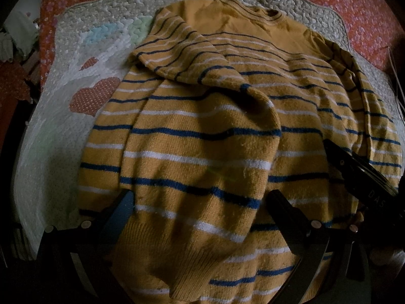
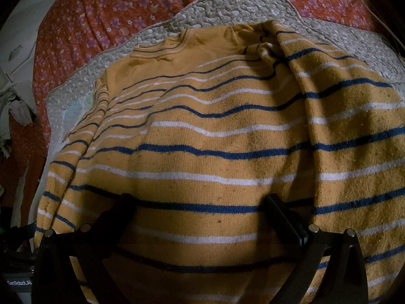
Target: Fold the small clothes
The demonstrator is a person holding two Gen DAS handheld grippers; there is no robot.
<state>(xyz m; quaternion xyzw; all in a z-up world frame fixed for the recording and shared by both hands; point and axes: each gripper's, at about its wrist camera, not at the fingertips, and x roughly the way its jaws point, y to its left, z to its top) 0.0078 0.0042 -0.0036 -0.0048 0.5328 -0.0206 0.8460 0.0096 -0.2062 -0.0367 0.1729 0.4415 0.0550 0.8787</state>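
Note:
A mustard-yellow knit sweater (image 1: 227, 131) with blue and white stripes lies on a quilted mat (image 1: 63, 116). Its left sleeve (image 1: 192, 58) is folded across the chest and its collar (image 1: 255, 15) points away. My left gripper (image 1: 202, 202) is open, its fingers spread to either side of the folded sleeve's cuff end, which lies between them. In the right wrist view the same sweater (image 2: 215, 139) fills the frame, its right sleeve (image 2: 329, 88) folded inward. My right gripper (image 2: 200, 205) is open over the lower body of the sweater. It also shows in the left wrist view (image 1: 364, 174).
The mat (image 2: 227, 2) lies on an orange floral bedspread (image 2: 106, 12). Pale crumpled clothes (image 2: 12, 106) lie at the far left edge of the bed. A thin cord (image 1: 395, 76) runs along the right side.

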